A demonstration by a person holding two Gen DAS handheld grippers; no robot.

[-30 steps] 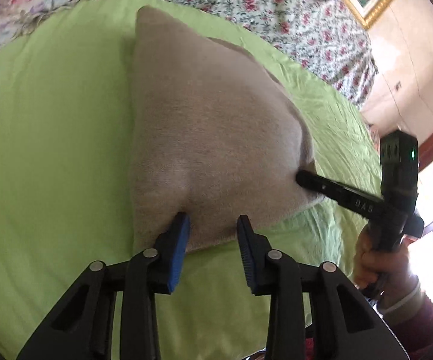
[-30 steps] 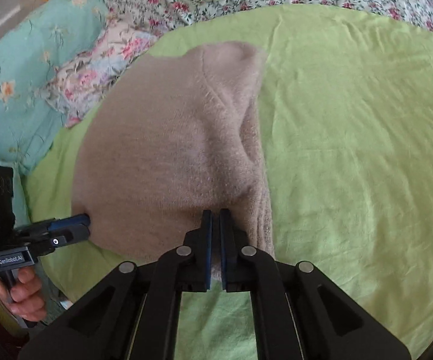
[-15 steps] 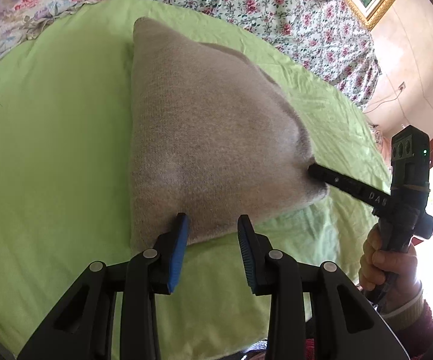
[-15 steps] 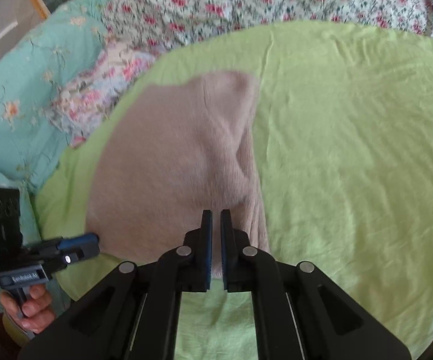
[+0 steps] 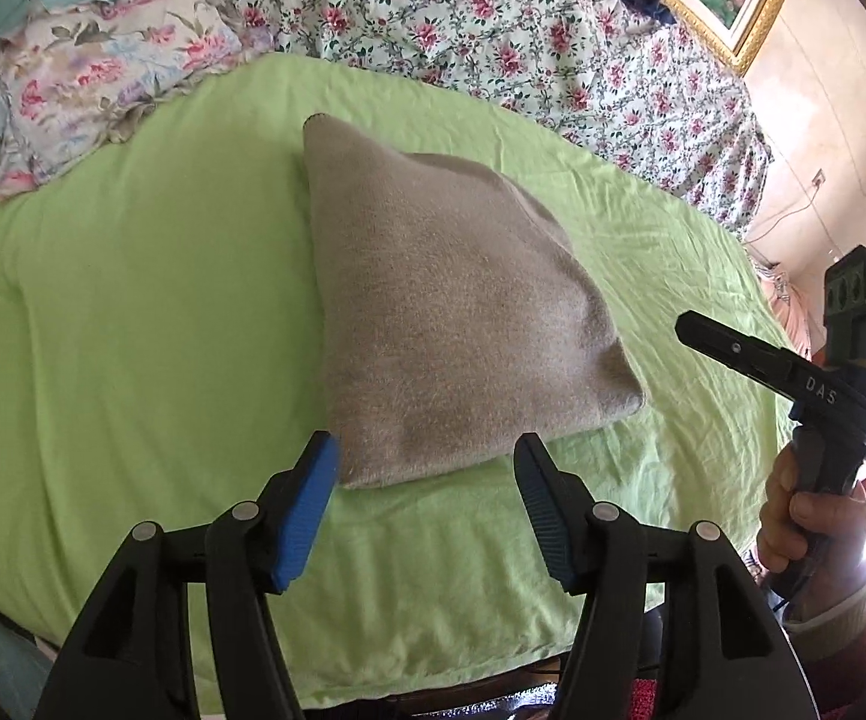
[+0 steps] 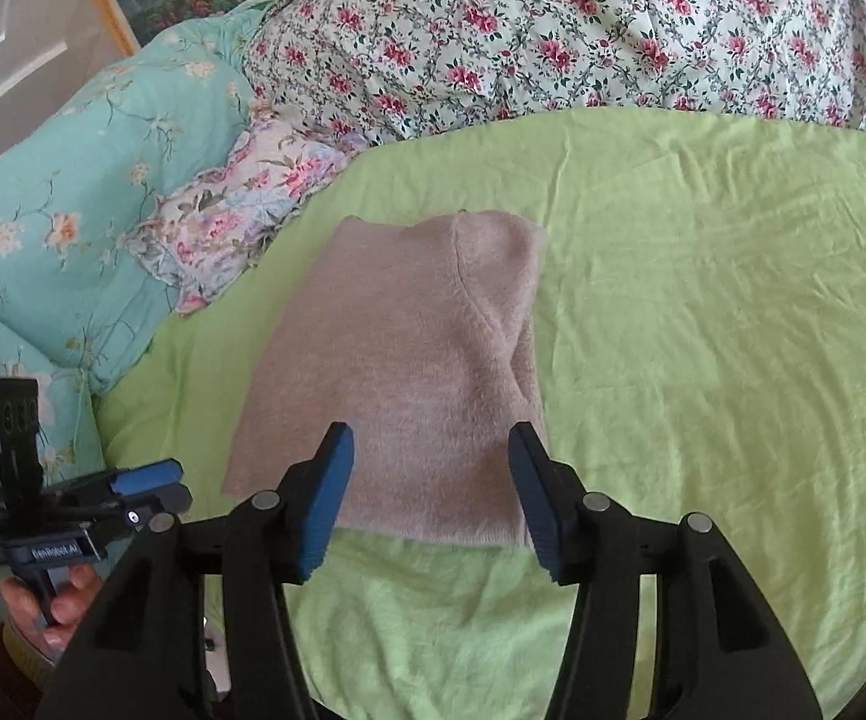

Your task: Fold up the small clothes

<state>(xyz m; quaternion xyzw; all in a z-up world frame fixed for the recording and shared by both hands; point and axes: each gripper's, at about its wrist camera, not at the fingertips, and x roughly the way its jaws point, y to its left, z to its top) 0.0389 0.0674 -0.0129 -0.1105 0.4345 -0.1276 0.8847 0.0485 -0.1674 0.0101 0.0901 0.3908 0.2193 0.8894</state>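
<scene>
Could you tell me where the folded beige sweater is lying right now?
The folded beige sweater lies flat on the green sheet, centre in both wrist views, just beyond both opening grippers, neither touching it; the floral pillow lies at its far left.

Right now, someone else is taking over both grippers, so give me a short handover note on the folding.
Left hand-held gripper: jaws opening, nothing between them, raised off the near edge of the sweater.
Right hand-held gripper: jaws opening, empty, above the sweater's near edge.
Beige sweater: lies folded into a compact block on the green sheet, free of both grippers.
Floral quilt is bunched behind the sheet.
Done: the fold looks finished and the sweater is released.
Left: check the edges are even; no other small clothes are in view to fold.
</scene>
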